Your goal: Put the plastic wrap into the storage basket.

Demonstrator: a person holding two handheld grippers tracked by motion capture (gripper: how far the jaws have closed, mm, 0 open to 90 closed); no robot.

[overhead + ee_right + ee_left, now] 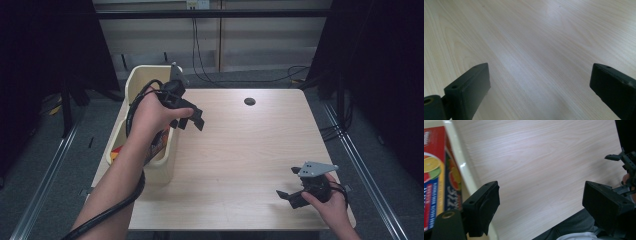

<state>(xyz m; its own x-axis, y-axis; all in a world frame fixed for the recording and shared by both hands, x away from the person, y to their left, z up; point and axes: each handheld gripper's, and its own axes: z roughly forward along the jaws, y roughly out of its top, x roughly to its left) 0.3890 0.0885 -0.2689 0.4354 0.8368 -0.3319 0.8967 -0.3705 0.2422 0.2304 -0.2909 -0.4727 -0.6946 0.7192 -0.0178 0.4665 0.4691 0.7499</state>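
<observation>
A cream plastic bin (pixel 134 80) stands on the left side of the wooden table (pixel 240 150). Inside it lies a red and blue box printed with citrus slices (pixel 159 142), seen close up in the left gripper view as the box (pixel 434 175) behind the bin's rim (pixel 464 165). My left gripper (pixel 191 121) hangs over the table just right of the bin, open with nothing between its jaws (pixel 541 192). My right gripper (pixel 290 183) rests low at the near right corner, open and empty above bare wood (pixel 540 77).
A dark round cable hole (pixel 249 101) sits near the table's far edge. Black curtains flank both sides and cables lie on the floor behind. The other gripper (pixel 624 162) appears at the right edge of the left gripper view.
</observation>
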